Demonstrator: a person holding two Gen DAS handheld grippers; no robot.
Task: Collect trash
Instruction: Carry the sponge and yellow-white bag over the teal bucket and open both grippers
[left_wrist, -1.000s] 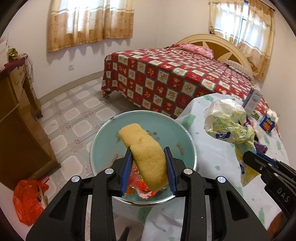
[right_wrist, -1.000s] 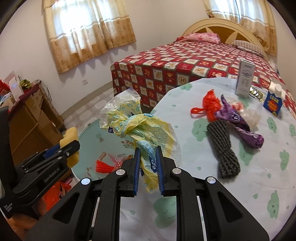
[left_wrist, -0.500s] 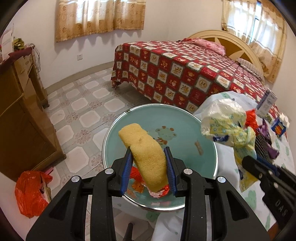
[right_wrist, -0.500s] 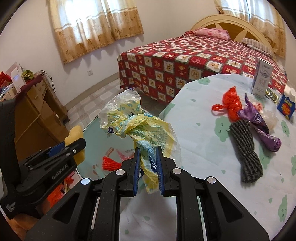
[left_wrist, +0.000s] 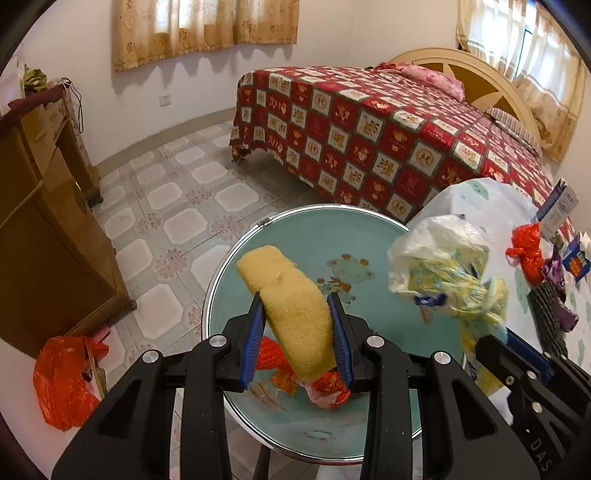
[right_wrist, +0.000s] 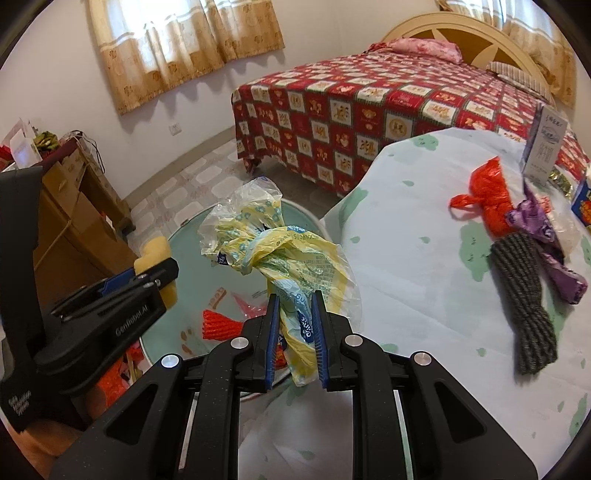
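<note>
Both claws have drifted over the basin (left_wrist: 236, 266), which holds red wrappers (left_wrist: 325, 387). Left claw (left_wrist: 297, 341) pinches a sponge (left_wrist: 291, 314); right claw (right_wrist: 295, 341) clamps a crumpled bag (right_wrist: 273, 251) at frame centre.

From my right wrist camera, my right gripper (right_wrist: 295, 339) is clamped on a twisted yellow plastic bag (right_wrist: 280, 258), held above the edge of the teal basin (right_wrist: 192, 240). My left gripper (right_wrist: 147, 275) pinches a yellow sponge (right_wrist: 153, 254) over that basin, where red wrappers (right_wrist: 218, 325) lie. On the table (right_wrist: 406, 266) sit a grey knitted roll (right_wrist: 524, 310), a red bag (right_wrist: 491, 195) and purple wrappers (right_wrist: 554, 251).
</note>
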